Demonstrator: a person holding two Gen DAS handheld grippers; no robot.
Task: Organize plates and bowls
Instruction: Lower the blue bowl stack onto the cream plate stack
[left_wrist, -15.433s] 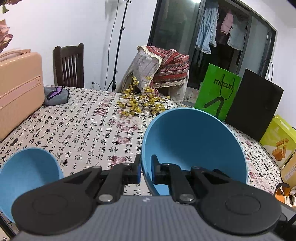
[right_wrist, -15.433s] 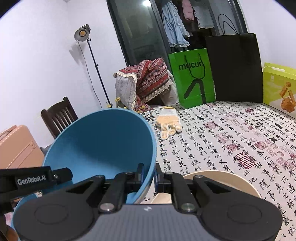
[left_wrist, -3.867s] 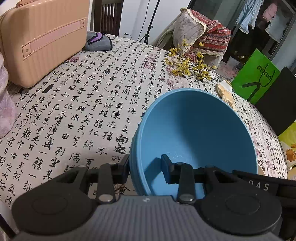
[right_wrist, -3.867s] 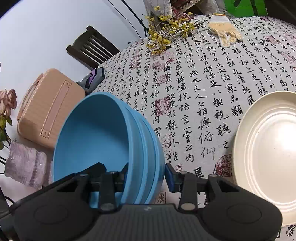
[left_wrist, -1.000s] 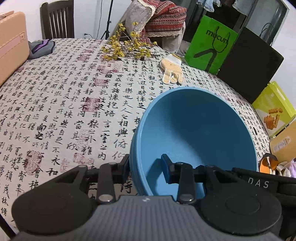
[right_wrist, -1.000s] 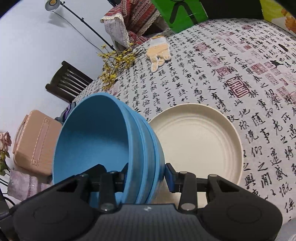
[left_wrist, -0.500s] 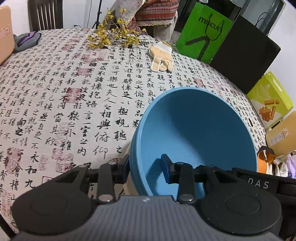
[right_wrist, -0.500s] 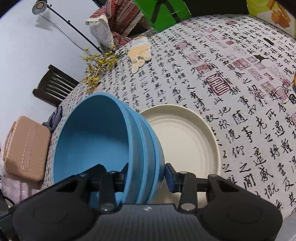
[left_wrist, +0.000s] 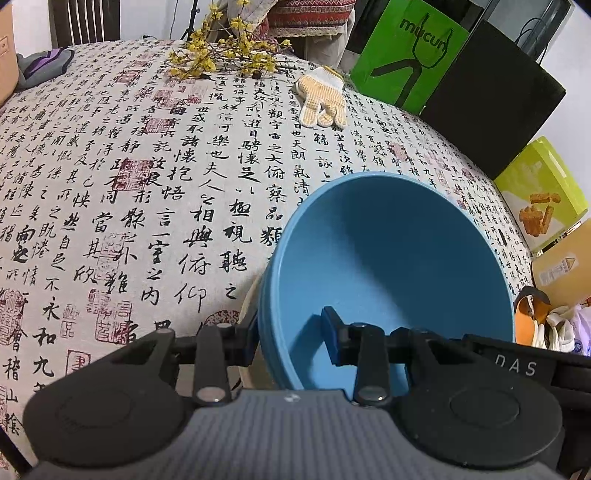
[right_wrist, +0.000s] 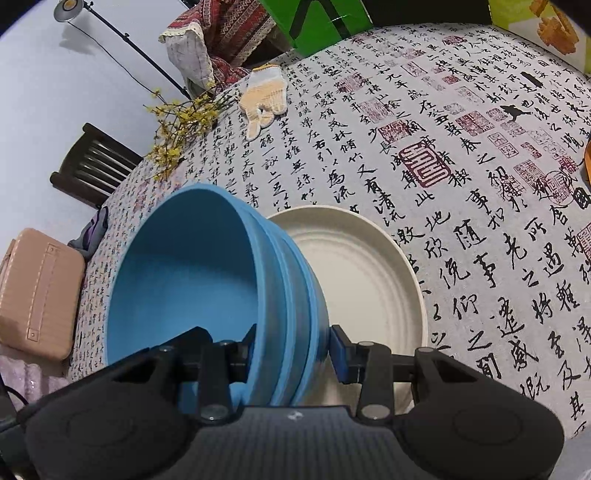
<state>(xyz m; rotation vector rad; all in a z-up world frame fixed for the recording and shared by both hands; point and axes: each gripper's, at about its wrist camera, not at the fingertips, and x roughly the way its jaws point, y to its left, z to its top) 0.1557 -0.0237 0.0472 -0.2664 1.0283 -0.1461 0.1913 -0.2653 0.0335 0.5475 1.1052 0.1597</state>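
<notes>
Fingers of both grippers clamp the rim of one nested stack of blue bowls (right_wrist: 207, 280): left gripper (left_wrist: 291, 336) on one side, right gripper (right_wrist: 293, 345) on the opposite side, each with one pad inside and one outside.

Change over the last second: the cream plate (right_wrist: 369, 273) slid from beside the stack to almost beneath it, and the tablecloth (left_wrist: 110, 177) looms closer. Stack carried down toward the plate; judged to be the final placing step, bowls onto plate.

Pose: both grippers pitched steeply downward, stack tilted, mouth facing away, hanging just above the plate, contact not visible.
</notes>
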